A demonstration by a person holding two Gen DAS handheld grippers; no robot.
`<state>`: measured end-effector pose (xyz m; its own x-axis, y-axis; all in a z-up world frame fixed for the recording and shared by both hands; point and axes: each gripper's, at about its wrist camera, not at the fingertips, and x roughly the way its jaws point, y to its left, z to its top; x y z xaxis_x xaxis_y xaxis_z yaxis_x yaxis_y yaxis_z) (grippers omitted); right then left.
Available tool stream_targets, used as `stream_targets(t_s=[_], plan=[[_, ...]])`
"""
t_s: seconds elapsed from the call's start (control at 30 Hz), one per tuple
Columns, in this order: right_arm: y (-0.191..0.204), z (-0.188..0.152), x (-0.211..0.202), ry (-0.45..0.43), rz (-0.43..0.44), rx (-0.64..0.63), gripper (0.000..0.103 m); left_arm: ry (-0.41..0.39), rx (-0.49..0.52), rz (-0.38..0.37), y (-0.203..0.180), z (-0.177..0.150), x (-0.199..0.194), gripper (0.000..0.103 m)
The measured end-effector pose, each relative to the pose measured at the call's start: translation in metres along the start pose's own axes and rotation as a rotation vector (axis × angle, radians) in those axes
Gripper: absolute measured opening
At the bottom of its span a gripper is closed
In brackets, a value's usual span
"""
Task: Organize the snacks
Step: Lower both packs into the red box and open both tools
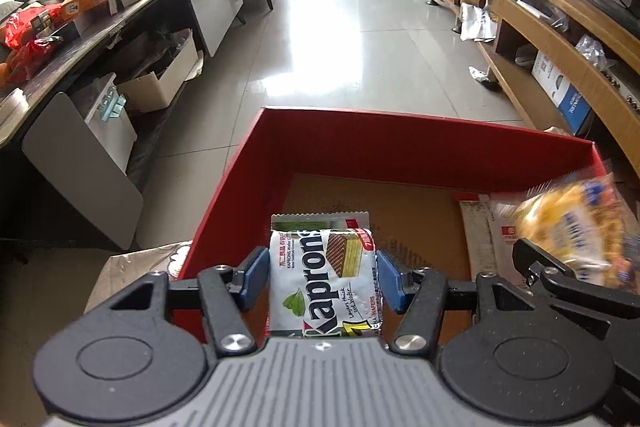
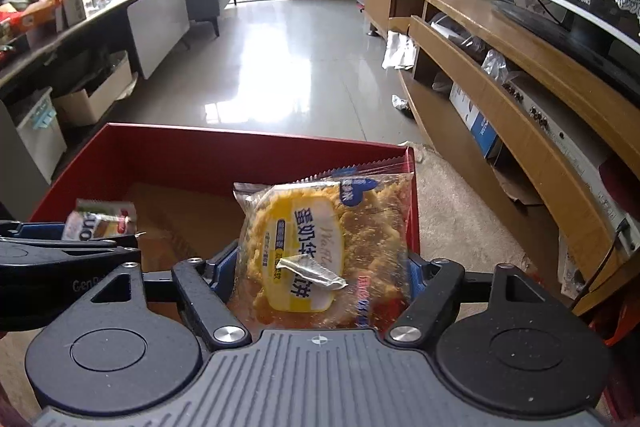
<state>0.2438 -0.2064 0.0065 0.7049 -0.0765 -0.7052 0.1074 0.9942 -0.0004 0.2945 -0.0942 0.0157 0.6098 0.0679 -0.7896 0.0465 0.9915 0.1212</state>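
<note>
A red box (image 1: 360, 143) with a brown cardboard floor stands open in front of both grippers. My left gripper (image 1: 320, 267) is shut on a white wafer packet (image 1: 324, 279) with dark lettering, held above the box's near left part. To its right, my right gripper (image 2: 322, 267) is shut on a clear packet of yellow waffle biscuits (image 2: 320, 247), whose edges reach both blue pads, over the box's right side (image 2: 240, 151). The waffle packet (image 1: 576, 227) looks blurred in the left wrist view. The wafer packet (image 2: 100, 223) shows at the left edge of the right wrist view.
Pale flat packets (image 1: 492, 231) lie on the box floor at the right. A wooden TV cabinet (image 2: 500, 39) runs along the right. On the left, a low dark table (image 1: 100, 27) holds snacks and cartons, with storage boxes beneath. Glossy tiled floor (image 1: 340, 39) stretches beyond the box.
</note>
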Motion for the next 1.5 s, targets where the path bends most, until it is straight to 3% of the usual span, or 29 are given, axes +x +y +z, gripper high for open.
stream_targets(t_s=[0.43, 0.77, 1.5], plan=[[-0.001, 0.003, -0.001, -0.023, 0.013, -0.004, 0.089, 0.007, -0.019, 0.001, 0.005, 0.002, -0.003, 0.06], [-0.003, 0.007, -0.016, -0.057, 0.001, -0.005, 0.093, -0.028, -0.025, -0.002, 0.012, 0.002, -0.023, 0.07], [0.008, 0.004, -0.073, -0.088, -0.031, -0.039, 0.095, -0.061, -0.054, -0.05, 0.037, -0.021, -0.077, 0.073]])
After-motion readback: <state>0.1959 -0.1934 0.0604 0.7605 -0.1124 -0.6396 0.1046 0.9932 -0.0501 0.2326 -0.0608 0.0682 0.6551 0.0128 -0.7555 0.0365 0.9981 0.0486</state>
